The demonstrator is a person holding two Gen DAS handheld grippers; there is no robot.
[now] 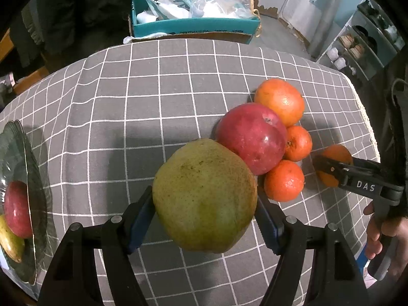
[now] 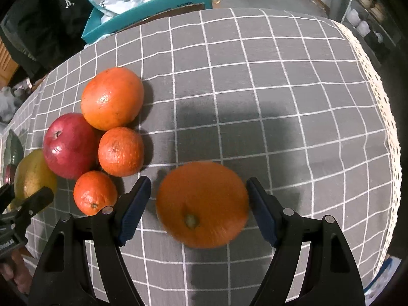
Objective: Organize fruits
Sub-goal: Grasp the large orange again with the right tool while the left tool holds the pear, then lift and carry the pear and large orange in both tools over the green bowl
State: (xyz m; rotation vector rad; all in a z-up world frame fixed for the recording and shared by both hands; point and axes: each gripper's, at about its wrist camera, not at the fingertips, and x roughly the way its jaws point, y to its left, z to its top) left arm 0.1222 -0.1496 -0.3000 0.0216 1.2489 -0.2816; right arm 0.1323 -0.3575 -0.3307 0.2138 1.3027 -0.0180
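My left gripper [image 1: 204, 196] is shut on a yellow-green pear [image 1: 201, 176], held above the grey checked cloth. Beside it lie a red apple [image 1: 251, 137], a big orange [image 1: 280, 100] and two tangerines [image 1: 298, 142] [image 1: 284, 181], bunched together. At the left edge a glass plate [image 1: 23, 153] holds another red apple [image 1: 16, 209] and a yellow-green fruit [image 1: 10, 244]. My right gripper [image 2: 198, 182] stands open around a blurred orange [image 2: 202, 204] on the cloth, with a thin gap at the left pad. The same fruit bunch [image 2: 112, 98] lies to its left.
A teal box [image 1: 196, 25] stuffed with plastic bags stands past the table's far edge. A white shelf unit [image 1: 362, 46] is at the back right. The cloth's lace hem [image 2: 382, 117] marks the table's right edge. A hand [image 1: 387, 237] grips the right tool.
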